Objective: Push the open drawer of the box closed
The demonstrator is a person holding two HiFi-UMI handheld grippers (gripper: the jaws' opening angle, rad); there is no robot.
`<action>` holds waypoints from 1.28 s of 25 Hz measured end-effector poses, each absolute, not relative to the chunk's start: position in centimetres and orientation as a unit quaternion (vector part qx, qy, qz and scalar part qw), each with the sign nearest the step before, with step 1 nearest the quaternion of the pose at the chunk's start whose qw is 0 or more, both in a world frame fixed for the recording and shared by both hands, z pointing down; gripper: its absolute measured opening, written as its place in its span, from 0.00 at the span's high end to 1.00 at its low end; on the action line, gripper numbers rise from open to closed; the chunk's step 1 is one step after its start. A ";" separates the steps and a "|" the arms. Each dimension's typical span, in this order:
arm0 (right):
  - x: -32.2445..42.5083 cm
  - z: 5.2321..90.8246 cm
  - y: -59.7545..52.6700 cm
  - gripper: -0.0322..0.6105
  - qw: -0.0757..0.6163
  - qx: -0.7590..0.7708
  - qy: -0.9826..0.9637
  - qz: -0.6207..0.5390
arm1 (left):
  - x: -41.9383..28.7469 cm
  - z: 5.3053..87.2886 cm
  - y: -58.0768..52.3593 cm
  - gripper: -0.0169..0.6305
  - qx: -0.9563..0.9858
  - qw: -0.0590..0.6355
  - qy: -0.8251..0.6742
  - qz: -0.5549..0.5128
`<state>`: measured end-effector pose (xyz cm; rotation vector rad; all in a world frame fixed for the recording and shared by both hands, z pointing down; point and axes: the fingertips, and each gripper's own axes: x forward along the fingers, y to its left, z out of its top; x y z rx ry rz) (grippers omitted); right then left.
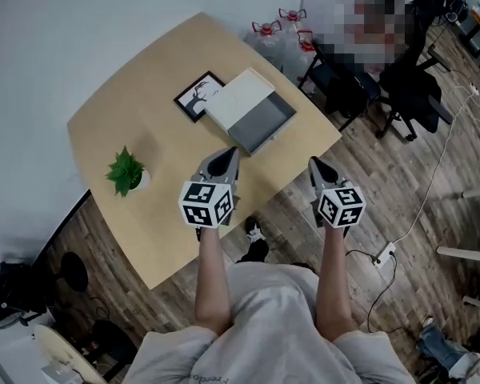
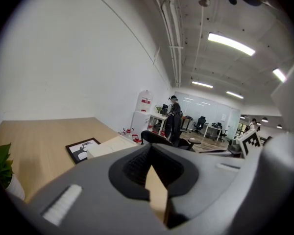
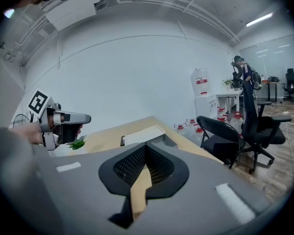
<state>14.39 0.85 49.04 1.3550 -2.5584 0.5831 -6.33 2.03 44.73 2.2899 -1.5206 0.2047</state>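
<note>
Drawer [image 1: 262, 123] of the white box [image 1: 238, 96] is seen pulled out on the box's near side, its grey inside exposed; the box is set on the pale wooden table [image 1: 144, 94], close to the table's right edge. A black picture frame [image 1: 197, 97] is laid flat just beside the box on its left, touching or nearly touching it; a small potted plant [image 1: 125, 170] is placed well apart from the box, further to its left and nearer the person.

The left claw [image 1: 228, 154] is held in the air just short of the drawer's open end, apart from it; its jaws are brought together at the tips, and nothing is gripped between them. The right claw [image 1: 314, 164] is held to the right of the box and nearer than it, past the table's edge and over the plank floor [image 1: 432, 214]; its jaws are likewise closed on nothing. Neither claw is touching the box.
</note>
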 end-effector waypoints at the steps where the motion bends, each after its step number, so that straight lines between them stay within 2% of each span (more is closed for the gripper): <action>1: 13.5 49.3 0.5 0.95 0.093 0.454 -0.864 0.198 | -7.3 44.8 1.5 0.89 0.814 0.193 -0.543 0.071; 8: 9.2 51.7 -1.1 0.95 0.107 0.451 -0.862 0.205 | -11.3 46.8 -0.2 0.89 0.813 0.201 -0.540 0.082; 32: 6.2 55.1 -7.4 0.95 0.127 0.419 -0.873 0.216 | -13.4 50.5 -7.1 0.89 0.813 0.204 -0.531 0.123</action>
